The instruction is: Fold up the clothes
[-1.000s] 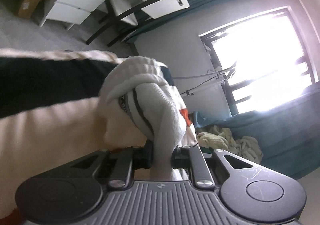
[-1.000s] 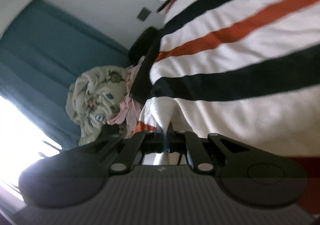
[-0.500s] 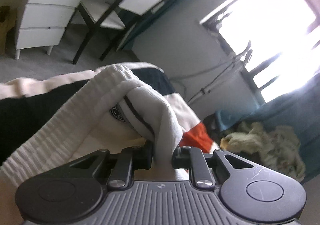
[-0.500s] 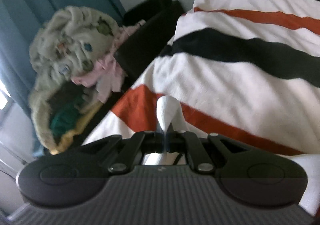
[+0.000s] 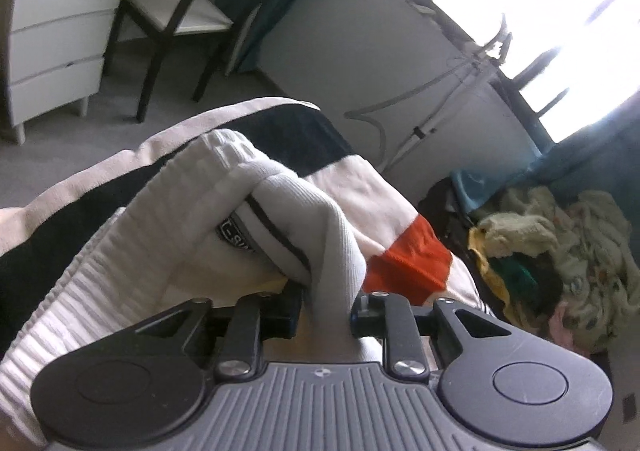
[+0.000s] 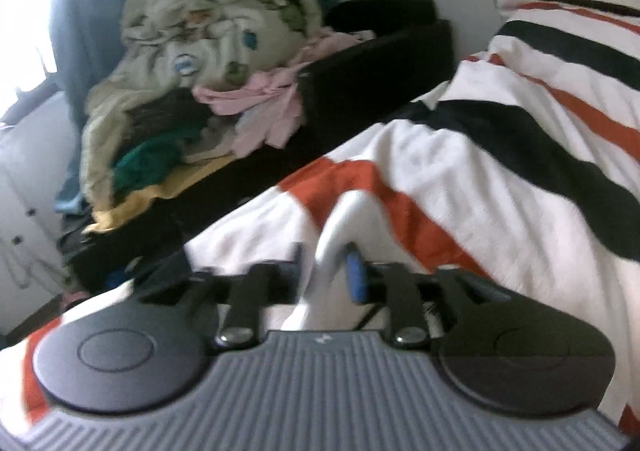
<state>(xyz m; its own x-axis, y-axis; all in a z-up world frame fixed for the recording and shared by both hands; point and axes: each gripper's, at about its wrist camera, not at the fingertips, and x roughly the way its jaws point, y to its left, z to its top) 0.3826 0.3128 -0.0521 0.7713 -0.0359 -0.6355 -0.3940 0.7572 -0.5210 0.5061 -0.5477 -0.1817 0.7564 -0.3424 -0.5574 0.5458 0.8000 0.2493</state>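
Striped sweater [image 6: 500,179], draped over the bed, is pinched at its white ribbed edge in our left gripper [image 5: 324,315] and at a fold in our right gripper [image 6: 326,271], so we should lower both jaws evenly, keeping the cloth taut.

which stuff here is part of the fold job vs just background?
In the job:
striped garment
its white ribbed collar
left gripper, shut on it
right gripper, holding a fold

Just lying about:
heap of clothes
chair
drawers
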